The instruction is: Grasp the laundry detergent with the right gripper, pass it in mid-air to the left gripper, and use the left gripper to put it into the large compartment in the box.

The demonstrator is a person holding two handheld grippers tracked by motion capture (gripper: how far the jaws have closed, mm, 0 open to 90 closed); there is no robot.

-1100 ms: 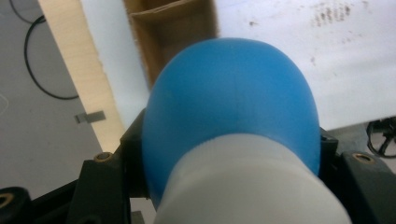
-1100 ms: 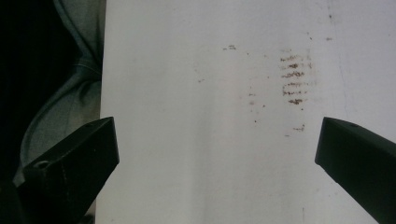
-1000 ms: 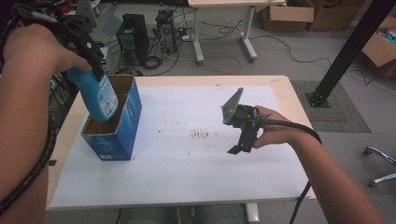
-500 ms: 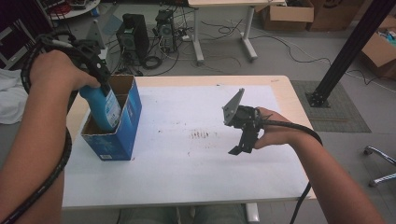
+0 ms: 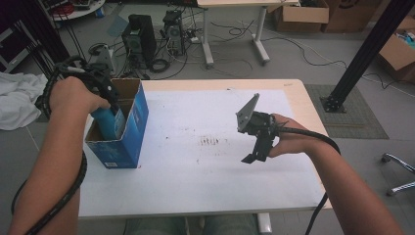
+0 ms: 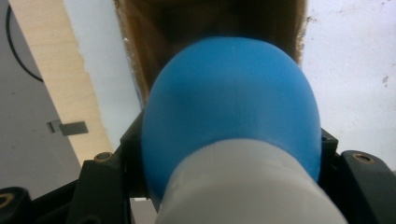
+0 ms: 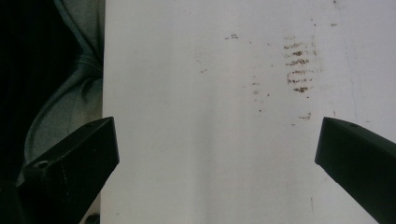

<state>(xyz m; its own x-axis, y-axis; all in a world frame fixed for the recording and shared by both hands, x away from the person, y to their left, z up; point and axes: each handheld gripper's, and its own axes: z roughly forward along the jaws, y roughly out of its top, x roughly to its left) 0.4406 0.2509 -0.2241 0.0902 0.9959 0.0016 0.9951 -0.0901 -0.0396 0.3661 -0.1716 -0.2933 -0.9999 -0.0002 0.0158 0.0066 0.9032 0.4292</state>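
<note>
A blue bottle [image 5: 104,123] with a white lower part hangs partly inside an open blue cardboard box [image 5: 131,134] at the table's left. My left gripper [image 5: 110,110] is shut on it from above. In the left gripper view the bottle [image 6: 231,107] bulges between the black jaws, with the box's brown inside beyond it. My right gripper [image 5: 255,155] hovers over the white table top [image 5: 195,181] right of centre, pointing down. Its jaws stand wide apart with nothing between them [image 7: 217,154].
Brown smudges [image 5: 211,141] mark the table's middle. Behind the table, computer towers [image 5: 139,36] and cables sit on the floor. A black post [image 5: 362,54] rises at the right, and cardboard boxes [image 5: 303,14] stand at the back. A white cloth [image 5: 17,100] lies at the left.
My left hand has come down and lowered the blue bottle from above the box's rim into the box. The right gripper has stayed where it was.
</note>
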